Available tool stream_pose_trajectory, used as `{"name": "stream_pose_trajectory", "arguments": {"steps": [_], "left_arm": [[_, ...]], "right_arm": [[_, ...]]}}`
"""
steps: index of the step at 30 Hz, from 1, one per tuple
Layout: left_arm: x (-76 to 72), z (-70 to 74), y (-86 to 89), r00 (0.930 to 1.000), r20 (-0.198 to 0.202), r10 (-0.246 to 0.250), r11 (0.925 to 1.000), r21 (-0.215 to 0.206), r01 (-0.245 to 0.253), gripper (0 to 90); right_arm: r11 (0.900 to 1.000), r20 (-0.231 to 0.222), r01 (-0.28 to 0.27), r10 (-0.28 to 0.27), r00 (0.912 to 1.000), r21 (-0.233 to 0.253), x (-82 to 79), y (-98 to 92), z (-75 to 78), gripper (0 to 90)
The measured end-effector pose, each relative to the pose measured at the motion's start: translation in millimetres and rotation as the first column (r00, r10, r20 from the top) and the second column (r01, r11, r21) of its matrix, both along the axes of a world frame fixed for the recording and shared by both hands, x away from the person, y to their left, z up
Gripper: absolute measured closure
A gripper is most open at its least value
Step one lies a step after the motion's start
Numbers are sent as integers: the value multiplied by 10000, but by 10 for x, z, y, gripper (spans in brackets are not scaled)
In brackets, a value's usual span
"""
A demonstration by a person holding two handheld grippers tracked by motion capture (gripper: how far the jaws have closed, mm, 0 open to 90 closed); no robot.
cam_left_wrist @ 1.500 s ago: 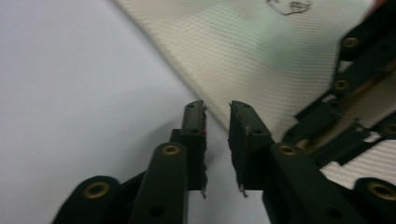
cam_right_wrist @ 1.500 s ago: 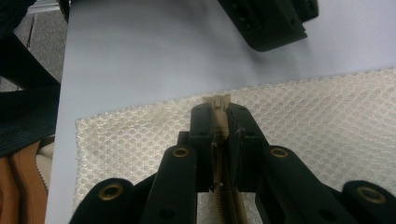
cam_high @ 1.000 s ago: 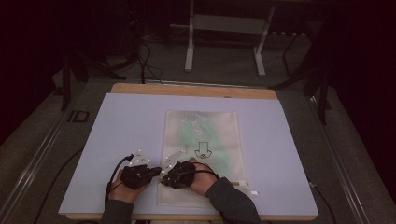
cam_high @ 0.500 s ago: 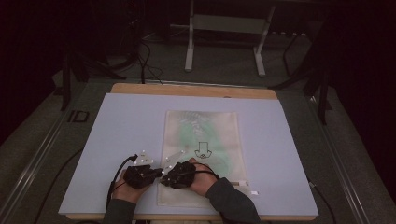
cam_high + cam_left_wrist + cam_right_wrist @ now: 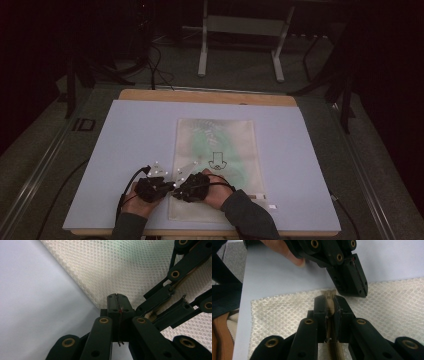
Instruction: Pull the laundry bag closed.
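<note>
**Inspector:** State the position of the mesh bag.

**Assistant:** The mesh bag [image 5: 216, 165] lies flat on the pale blue table top [image 5: 310, 165], lengthwise away from the person, somewhat right of the middle. A black arrow mark and a green tint show through its netting in the high view. Its near left corner is where both hands work.

**Inspector:** Left gripper?

**Assistant:** The left gripper [image 5: 117, 303] has its jaws pressed together at the very edge of the white netting [image 5: 130, 267], where fabric meets table. A thin sliver seems to sit in the seam between the jaws; I judge it to be clenched on the bag's edge, though the view is too close to be certain how much fabric it has. In the high view the left gripper [image 5: 152, 187] sits just beside the right one, nearly touching.

**Inspector:** Right gripper?

**Assistant:** The right gripper [image 5: 330, 303] is clamped on the beige zipper pull [image 5: 329, 295], with the zipper tape [image 5: 334, 350] running back between its jaws towards the camera. The left gripper's tip [image 5: 352, 280] comes down from above and rests against the netting just beside the pull.

**Inspector:** Anything else on the surface?

**Assistant:** A person's fingers [image 5: 287, 253] behind the left tool, resting on the table. Beyond the far edge, the metal frame legs [image 5: 240, 45] stand on the dark floor.
</note>
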State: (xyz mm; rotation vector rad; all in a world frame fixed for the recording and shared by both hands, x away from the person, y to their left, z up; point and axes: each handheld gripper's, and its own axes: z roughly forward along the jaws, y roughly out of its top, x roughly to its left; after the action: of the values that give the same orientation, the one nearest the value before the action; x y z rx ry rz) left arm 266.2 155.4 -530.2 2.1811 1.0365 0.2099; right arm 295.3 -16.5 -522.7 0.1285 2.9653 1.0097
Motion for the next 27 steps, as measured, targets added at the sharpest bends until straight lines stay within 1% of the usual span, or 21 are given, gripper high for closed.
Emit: {"name": "stream_pose_trajectory", "arguments": {"steps": [7,17,22,27], "left_arm": [[-8,5,-16,10000,47,48,9999,121,-48,899],[-7,1,-9,10000,53,39,10000,68,-40,899],[-9,0,-9,10000,72,32,10000,53,-32,898],[-12,0,-10,10000,84,36,10000,62,-36,898]], "right_arm": [[10000,146,-36,37,9999,-69,-8,-23,6,825],[9997,159,-102,106,9998,-239,-4,-74,19,825],[9983,332,-265,283,9990,-516,-7,-84,39,824],[9969,394,-358,386,9985,-701,-13,-89,52,824]]}}
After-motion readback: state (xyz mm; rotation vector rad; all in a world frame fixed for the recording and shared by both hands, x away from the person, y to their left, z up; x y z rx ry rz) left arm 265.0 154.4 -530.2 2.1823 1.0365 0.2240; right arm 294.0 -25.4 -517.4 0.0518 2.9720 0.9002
